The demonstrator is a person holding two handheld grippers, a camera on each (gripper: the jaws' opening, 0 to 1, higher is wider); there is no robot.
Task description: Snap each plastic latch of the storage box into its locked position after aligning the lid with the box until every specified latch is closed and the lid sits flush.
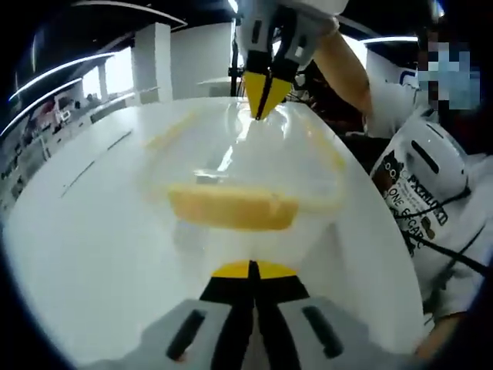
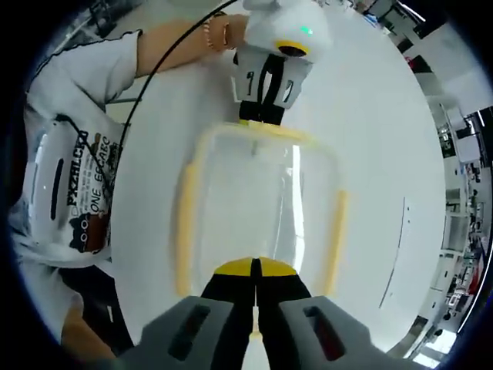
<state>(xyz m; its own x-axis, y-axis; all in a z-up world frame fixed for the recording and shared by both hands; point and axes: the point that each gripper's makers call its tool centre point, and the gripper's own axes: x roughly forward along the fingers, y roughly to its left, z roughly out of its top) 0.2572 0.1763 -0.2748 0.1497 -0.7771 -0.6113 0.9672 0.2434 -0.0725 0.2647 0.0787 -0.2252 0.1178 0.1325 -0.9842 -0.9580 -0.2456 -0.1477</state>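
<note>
Box: we see the clear plastic storage box with yellow latches on the round white table, between both grippers.
Left gripper: jaws pressed together at its near latch.
Right gripper: jaws closed at the opposite edge.

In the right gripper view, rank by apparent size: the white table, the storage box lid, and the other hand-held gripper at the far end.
1. White table, largest by far.
2. Storage box lid, clear with yellow latches.
3. Left hand-held gripper, smallest, though it is farther from the camera, so its true size is unsure.
</note>
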